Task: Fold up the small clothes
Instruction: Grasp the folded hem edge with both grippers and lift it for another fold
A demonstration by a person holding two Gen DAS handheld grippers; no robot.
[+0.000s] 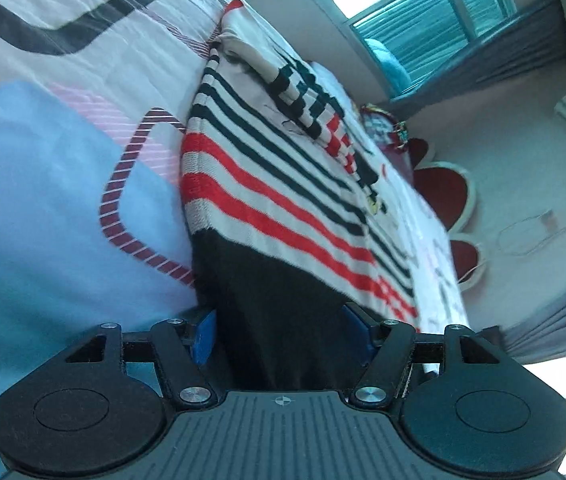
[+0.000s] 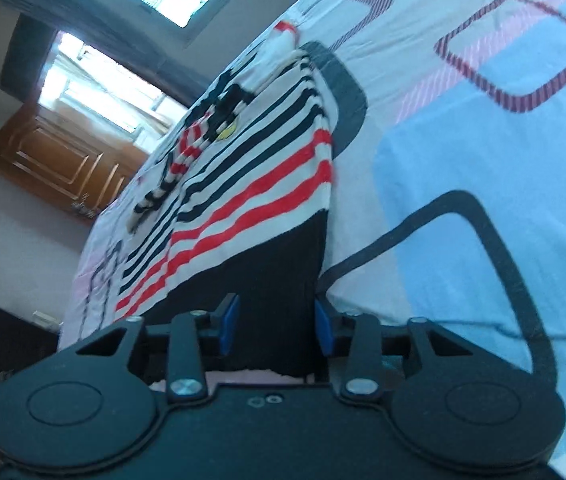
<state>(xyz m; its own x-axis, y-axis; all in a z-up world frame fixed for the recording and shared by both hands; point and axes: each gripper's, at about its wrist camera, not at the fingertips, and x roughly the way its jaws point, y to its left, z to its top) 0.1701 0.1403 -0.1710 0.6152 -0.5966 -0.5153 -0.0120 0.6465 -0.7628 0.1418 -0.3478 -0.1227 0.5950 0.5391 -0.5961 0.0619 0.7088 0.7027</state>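
**Blue pads pinch the black hem at both corners**

Fingers of our left gripper stand either side of the striped sweater's black hem band, the blue pads pressing its dark cloth between them. Our right gripper does the same at the other end of that hem, its blue fingers closed against the black band of the sweater. We see the garment stretched away from both cameras across the patterned bedsheet, lying flat on it, red and dark stripes running over white knit. One striped sleeve lies folded over the body, near the far end. Beyond the bed, the left view shows a window and a red-and-white cushion; the right view shows a wooden door past the sheet.
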